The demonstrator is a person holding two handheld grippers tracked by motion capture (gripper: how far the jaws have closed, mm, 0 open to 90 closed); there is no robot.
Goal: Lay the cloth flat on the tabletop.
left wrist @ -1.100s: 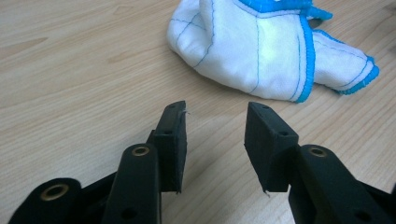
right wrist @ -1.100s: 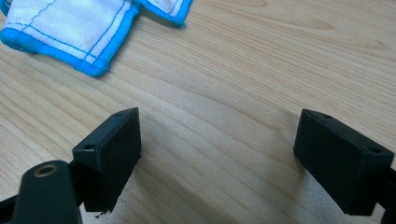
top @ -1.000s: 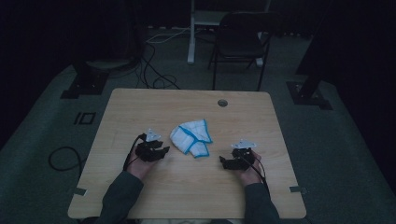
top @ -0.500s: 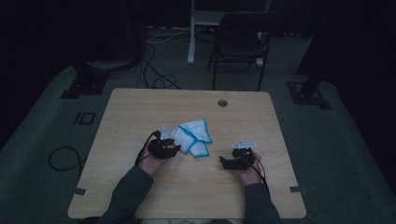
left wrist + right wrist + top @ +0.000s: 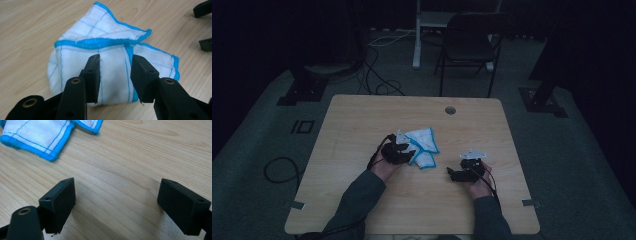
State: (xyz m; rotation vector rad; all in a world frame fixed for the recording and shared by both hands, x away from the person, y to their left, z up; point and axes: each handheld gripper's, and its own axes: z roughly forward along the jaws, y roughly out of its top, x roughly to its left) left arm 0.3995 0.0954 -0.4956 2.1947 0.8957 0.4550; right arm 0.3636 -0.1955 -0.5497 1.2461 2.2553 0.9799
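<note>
Straddling the cloth (image 5: 110, 65), left hand-held gripper (image 5: 115, 71) jaws apart.

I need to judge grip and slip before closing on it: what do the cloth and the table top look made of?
The cloth looks like thin woven cotton, matte white with fine blue lines and a stitched bright blue hem; it lies in soft folds. The table top looks like light wood or wood-look laminate, smooth with printed-looking grain and a slight sheen; which of the two I can't tell.
</note>
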